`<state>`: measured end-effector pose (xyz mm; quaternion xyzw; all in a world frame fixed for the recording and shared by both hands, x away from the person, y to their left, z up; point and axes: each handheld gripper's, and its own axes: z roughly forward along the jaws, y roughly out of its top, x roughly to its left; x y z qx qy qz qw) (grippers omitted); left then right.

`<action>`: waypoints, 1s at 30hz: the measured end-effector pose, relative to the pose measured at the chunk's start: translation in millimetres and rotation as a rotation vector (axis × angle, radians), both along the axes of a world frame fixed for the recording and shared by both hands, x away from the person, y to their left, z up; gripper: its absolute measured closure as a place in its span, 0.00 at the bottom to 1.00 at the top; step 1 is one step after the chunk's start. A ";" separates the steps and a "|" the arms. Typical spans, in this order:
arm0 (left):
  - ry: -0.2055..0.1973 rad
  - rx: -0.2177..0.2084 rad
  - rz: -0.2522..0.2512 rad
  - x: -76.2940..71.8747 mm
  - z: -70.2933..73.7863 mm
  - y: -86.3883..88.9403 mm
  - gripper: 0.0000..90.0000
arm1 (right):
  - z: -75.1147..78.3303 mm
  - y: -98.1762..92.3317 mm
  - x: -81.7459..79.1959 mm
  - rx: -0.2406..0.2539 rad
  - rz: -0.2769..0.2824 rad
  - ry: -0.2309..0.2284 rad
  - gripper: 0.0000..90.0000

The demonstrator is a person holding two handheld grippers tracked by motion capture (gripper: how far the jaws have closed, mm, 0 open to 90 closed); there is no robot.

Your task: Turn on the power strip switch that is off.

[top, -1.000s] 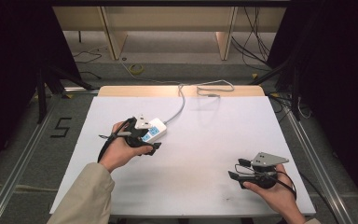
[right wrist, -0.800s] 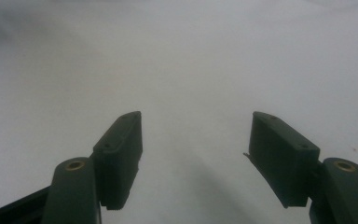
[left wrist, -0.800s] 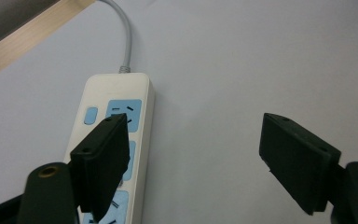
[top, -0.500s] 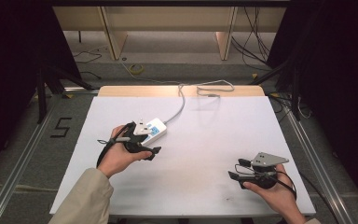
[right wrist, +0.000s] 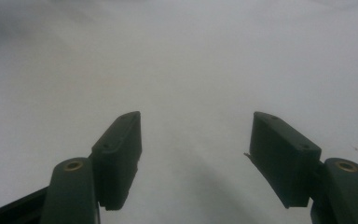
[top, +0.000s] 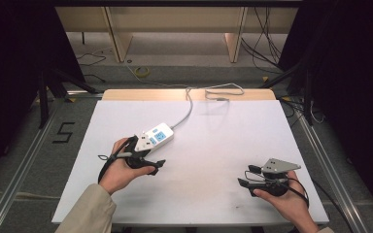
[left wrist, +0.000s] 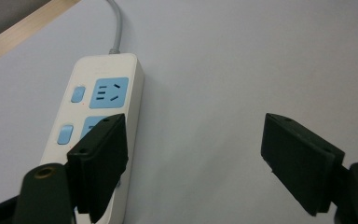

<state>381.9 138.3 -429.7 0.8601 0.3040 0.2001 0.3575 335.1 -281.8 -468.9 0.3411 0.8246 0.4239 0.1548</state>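
- White plastic power strip with pale blue sockets and switches (left wrist: pixel 103 126) lies flat on the white tabletop (top: pixel 213 160), its grey cord (top: pixel 187 104) running away toward the far wooden edge (top: pixel 126 94).
- Left gripper (left wrist: pixel 193 158): jaws spread wide, nothing between them. In the left gripper view the strip sits off to the left-hand jaw's side; that jaw overlaps the strip's near end, but whether it touches cannot be told.
- From the high view the left gripper (top: pixel 148 160) is just beside the strip's near end (top: pixel 145 143), hand low on the table.
- Right gripper (right wrist: pixel 193 154): jaws also wide apart, empty, plain white surface ahead of them. In the high view it rests (top: pixel 255 184) well apart from the strip, near the person's edge of the table, grey three-cornered plate (top: pixel 279 166) on top.
- Progress, as judged: early. Strip not grasped, not lifted; no plug seen in either socket or on the table.
- Left to do, as judged: centre the strip between the left jaws, since it now lies outside the gap, then close on it. Right gripper idle, likely waiting.
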 end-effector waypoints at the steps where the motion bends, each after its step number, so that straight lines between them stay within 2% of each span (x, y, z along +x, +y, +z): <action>1: -0.003 0.000 -0.002 -1.3 -1.5 0.7 0.25 | 0.0 0.0 0.0 0.000 0.000 0.000 0.39; 12: -0.010 0.002 0.006 -20.0 -20.8 14.8 0.24 | -0.4 0.5 0.0 -0.002 0.002 0.001 0.39; 24: -0.030 -0.004 0.063 -37.2 -35.1 25.4 0.23 | -1.9 0.7 0.2 -0.002 0.007 0.001 0.38; 30: -0.031 -0.017 0.058 -41.6 -36.4 16.1 0.22 | -2.6 0.8 0.8 0.001 0.004 -0.002 0.37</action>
